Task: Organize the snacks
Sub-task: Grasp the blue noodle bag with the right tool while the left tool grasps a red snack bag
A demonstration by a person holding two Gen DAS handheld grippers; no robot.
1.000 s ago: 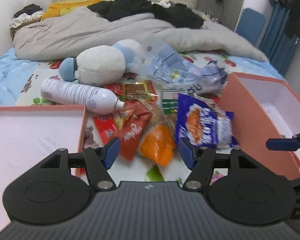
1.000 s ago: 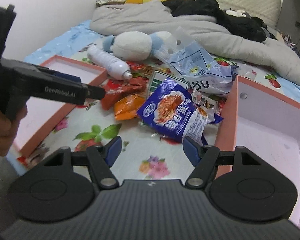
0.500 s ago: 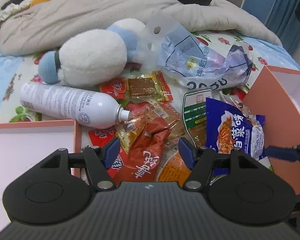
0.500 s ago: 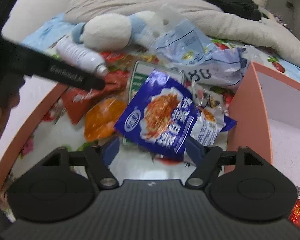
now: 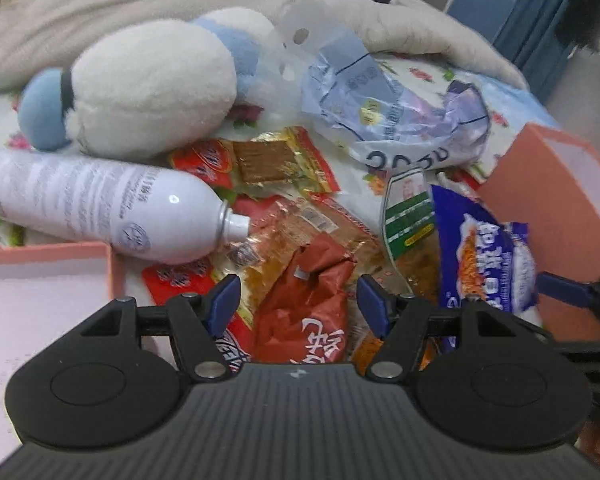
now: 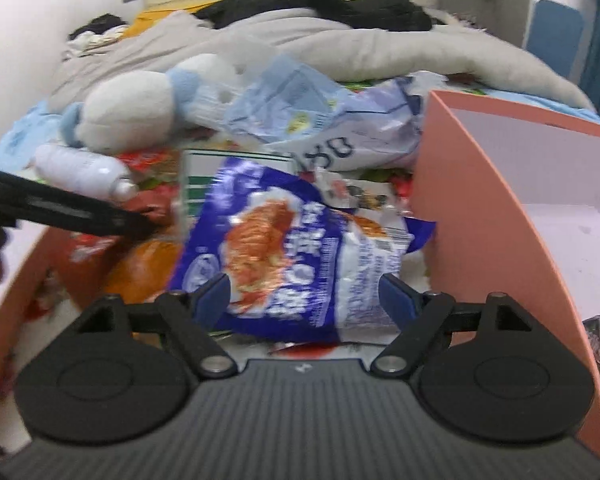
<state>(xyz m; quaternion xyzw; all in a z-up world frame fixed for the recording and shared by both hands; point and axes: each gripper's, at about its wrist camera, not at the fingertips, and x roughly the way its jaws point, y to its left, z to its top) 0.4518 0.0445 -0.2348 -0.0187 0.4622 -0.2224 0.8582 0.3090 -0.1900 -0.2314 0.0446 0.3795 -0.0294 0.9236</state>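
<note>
On the bed, both grippers hovered over snacks.
Left gripper (image 5: 298,300) gaped above the red packet (image 5: 304,312); right gripper (image 6: 306,294) gaped around the blue packet (image 6: 296,252).

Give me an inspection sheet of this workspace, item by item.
Surface: floral bedsheet, crowded.
Job's things: blue snack bag and red snack bag in a loose pile of packets; pink box to the right, pink tray to the left.
Clutter: white spray bottle lying down, plush toy, crumpled plastic bag.
Grippers: left gripper open over the red bag; right gripper open around the blue bag.
Cables: nothing seen.
Surroundings: grey blanket, dark clothes behind.
</note>
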